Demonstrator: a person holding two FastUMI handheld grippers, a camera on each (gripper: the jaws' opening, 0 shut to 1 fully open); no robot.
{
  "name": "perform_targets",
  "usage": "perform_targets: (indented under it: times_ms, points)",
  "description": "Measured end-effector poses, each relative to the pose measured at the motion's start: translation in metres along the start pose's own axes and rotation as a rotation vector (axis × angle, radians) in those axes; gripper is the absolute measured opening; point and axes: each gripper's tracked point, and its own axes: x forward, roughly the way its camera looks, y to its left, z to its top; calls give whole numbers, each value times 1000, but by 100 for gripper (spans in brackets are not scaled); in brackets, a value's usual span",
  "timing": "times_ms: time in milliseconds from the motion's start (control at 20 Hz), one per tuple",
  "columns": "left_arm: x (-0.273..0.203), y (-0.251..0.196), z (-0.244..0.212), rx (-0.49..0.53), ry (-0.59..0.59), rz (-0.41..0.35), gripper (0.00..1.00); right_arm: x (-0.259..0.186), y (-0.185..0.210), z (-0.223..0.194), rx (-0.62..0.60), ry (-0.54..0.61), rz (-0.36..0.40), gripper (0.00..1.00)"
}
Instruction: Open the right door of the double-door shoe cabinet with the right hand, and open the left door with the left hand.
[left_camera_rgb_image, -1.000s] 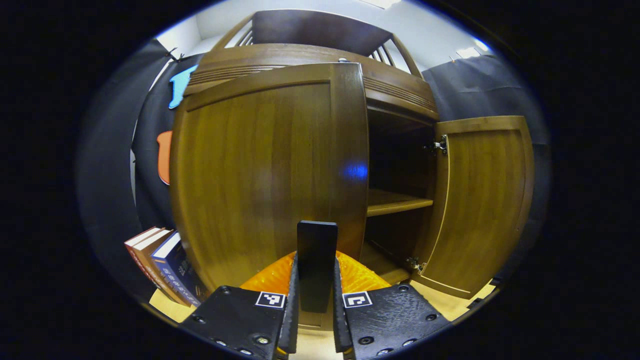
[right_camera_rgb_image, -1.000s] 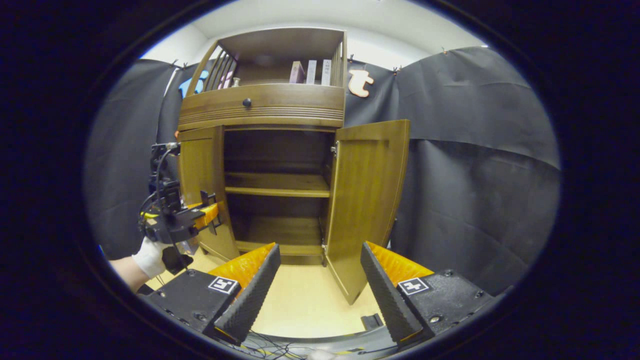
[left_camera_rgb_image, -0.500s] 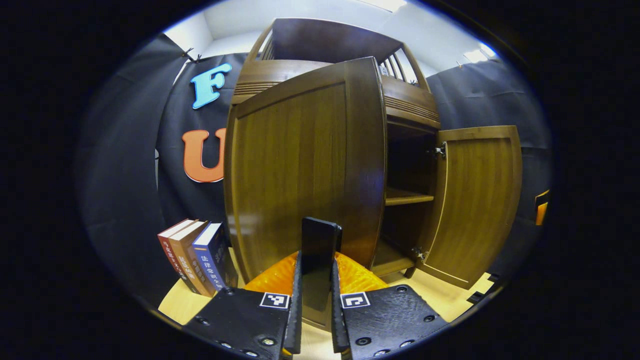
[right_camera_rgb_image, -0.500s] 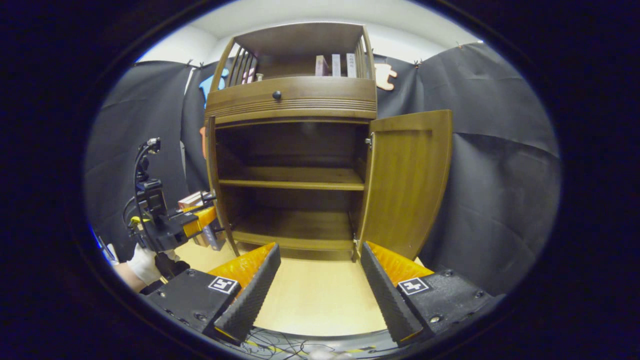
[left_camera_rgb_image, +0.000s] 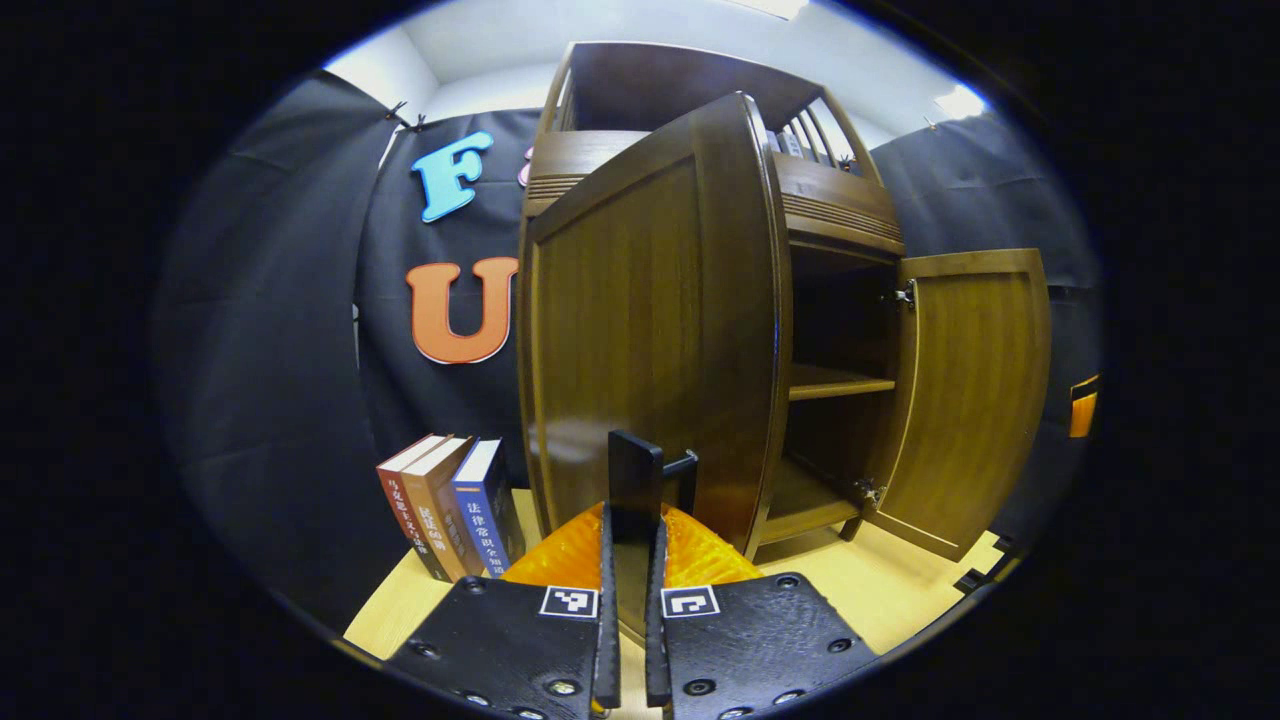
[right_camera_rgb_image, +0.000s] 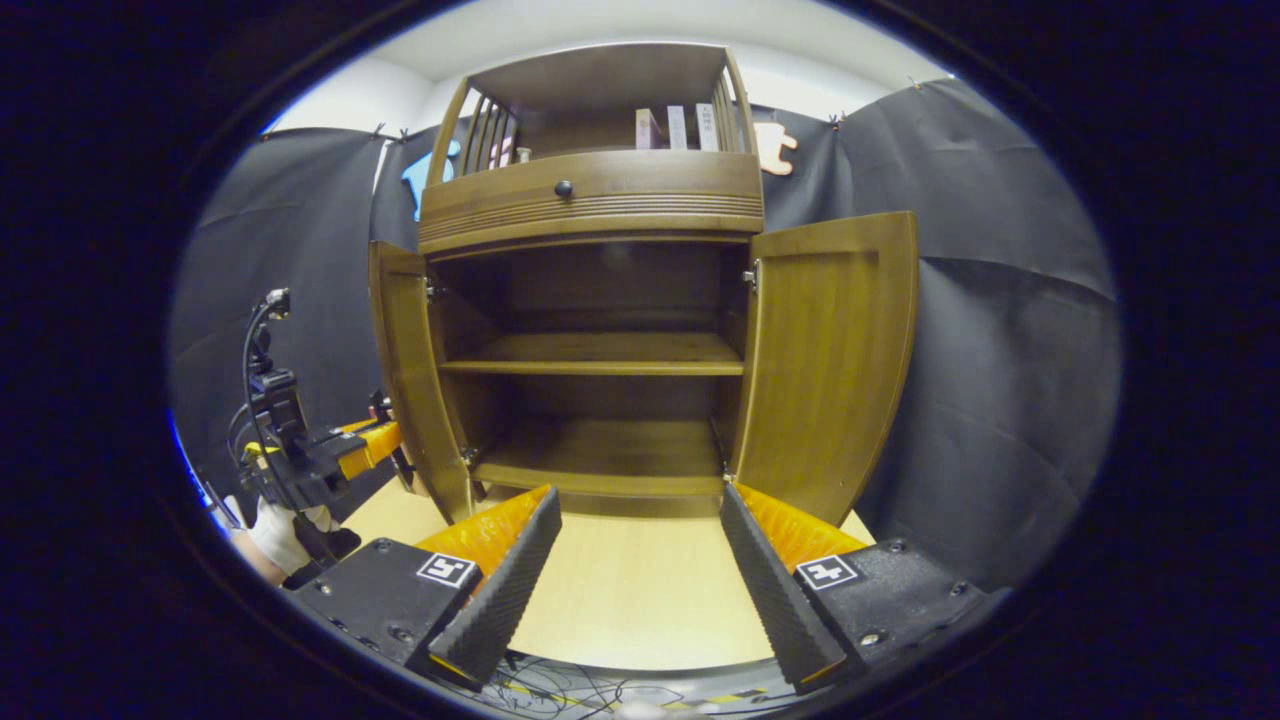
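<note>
The brown wooden shoe cabinet (right_camera_rgb_image: 590, 190) stands with both doors swung out. In the left gripper view, the left door (left_camera_rgb_image: 650, 330) is seen close up and at an angle. My left gripper (left_camera_rgb_image: 632, 530) is shut on the door's black handle (left_camera_rgb_image: 635, 470). The right door (left_camera_rgb_image: 975, 390) stands wide open beyond it. In the right gripper view, my right gripper (right_camera_rgb_image: 637, 495) is open and holds nothing, low in front of the cabinet's middle. There the left door (right_camera_rgb_image: 410, 380) and right door (right_camera_rgb_image: 830, 350) flank the bare shelves. The left gripper (right_camera_rgb_image: 365, 447) sits at the left door, held by a gloved hand (right_camera_rgb_image: 270, 510).
Three books (left_camera_rgb_image: 450, 505) stand upright on the light wooden floor (right_camera_rgb_image: 620, 590) just left of the cabinet. A drawer with a dark knob (right_camera_rgb_image: 563, 188) sits above the doors, with more books (right_camera_rgb_image: 675, 128) on the top shelf. Cables (right_camera_rgb_image: 560, 690) lie near the front edge.
The left door has swung further outward with my left gripper on its handle, uncovering the shelves. The right gripper has stayed open and has shifted a little, so the cabinet now looks centred.
</note>
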Motion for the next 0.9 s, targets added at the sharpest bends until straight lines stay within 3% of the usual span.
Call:
perform_targets:
  times_ms: [100, 150, 250, 900]
  points:
    - [-4, 9, 0, -7, 2, 2, 9, -1, 5, -1, 7, 2, 9, 100]
    - [-4, 15, -1, 3, 2, 9, 17, -2, 7, -2, 7, 0, 10, 100]
    - [-11, 27, 0, -8, -1, 32, 2, -3, 8, 0, 7, -6, 11, 100]
    - [-29, 107, -4, -16, -52, 49, 0, -6, 19, 1, 9, -2, 39, 100]
